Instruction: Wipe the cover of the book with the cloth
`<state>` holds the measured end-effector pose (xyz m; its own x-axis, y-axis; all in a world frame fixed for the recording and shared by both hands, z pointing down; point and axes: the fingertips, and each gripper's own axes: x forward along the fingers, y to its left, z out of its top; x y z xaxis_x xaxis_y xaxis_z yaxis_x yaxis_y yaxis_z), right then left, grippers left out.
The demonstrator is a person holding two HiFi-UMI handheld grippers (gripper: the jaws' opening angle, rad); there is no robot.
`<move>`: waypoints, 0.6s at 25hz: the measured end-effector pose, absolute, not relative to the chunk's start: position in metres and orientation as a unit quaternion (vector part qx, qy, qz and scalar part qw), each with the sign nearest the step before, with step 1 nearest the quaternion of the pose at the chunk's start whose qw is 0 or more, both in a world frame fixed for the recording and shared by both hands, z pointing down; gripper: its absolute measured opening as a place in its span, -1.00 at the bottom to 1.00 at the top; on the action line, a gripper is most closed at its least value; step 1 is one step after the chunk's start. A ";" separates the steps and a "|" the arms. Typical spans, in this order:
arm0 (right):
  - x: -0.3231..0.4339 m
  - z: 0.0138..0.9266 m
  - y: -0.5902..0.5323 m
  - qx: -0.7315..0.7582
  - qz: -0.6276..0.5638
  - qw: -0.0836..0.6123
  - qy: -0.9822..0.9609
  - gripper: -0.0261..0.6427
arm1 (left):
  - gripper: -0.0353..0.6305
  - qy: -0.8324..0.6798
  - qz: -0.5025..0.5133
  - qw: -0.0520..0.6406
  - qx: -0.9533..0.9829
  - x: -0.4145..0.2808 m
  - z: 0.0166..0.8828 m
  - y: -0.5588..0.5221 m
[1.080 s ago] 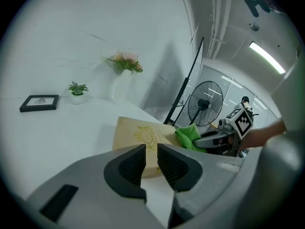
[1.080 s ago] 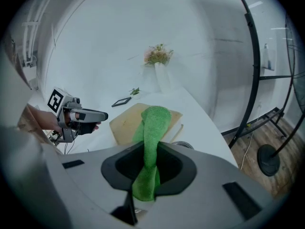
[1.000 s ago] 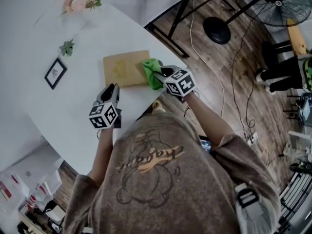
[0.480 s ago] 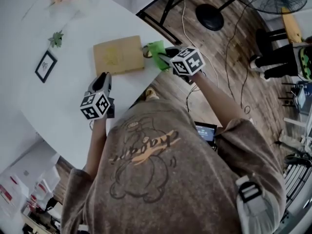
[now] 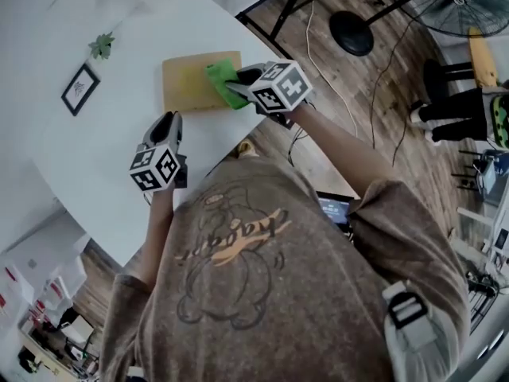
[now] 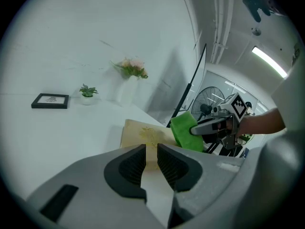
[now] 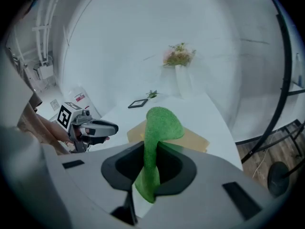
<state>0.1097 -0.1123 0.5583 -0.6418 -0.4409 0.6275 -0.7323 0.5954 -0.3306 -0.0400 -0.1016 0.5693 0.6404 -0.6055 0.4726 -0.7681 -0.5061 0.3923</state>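
A tan book lies flat on the white table, close to its right edge. My right gripper is shut on a green cloth that rests on the right part of the cover. In the right gripper view the cloth stands pinched between the jaws, with the book beyond it. My left gripper hovers over bare table nearer to me than the book. Its jaws stand a narrow gap apart with nothing between them. From there the book, cloth and right gripper show ahead.
A black picture frame, a small plant and a vase of flowers stand at the far side. The table edge runs right of the book; beyond it are wood floor, cables, a stand base and a fan.
The right gripper carried the cloth from the book's right edge leftward onto the cover. The left gripper stayed about where it was.
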 end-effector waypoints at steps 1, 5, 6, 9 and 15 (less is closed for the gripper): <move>0.096 0.560 -0.114 0.327 0.291 0.251 -0.863 -0.73 | -0.67 -0.407 0.136 0.294 0.854 -0.045 0.567 -0.101; 0.044 0.564 -0.124 0.288 0.285 0.253 -0.879 -0.73 | -0.67 -0.426 0.125 0.297 0.845 -0.067 0.564 -0.103; 0.029 0.566 -0.127 0.275 0.280 0.257 -0.883 -0.73 | -0.67 -0.434 0.121 0.299 0.841 -0.075 0.563 -0.104; -0.016 0.571 -0.135 0.232 0.264 0.270 -0.897 -0.73 | -0.67 -0.467 0.109 0.303 0.824 -0.104 0.563 -0.103; -0.078 0.588 -0.141 0.176 0.254 0.291 -0.906 -0.73 | -0.67 -0.522 0.091 0.310 0.789 -0.151 0.564 -0.092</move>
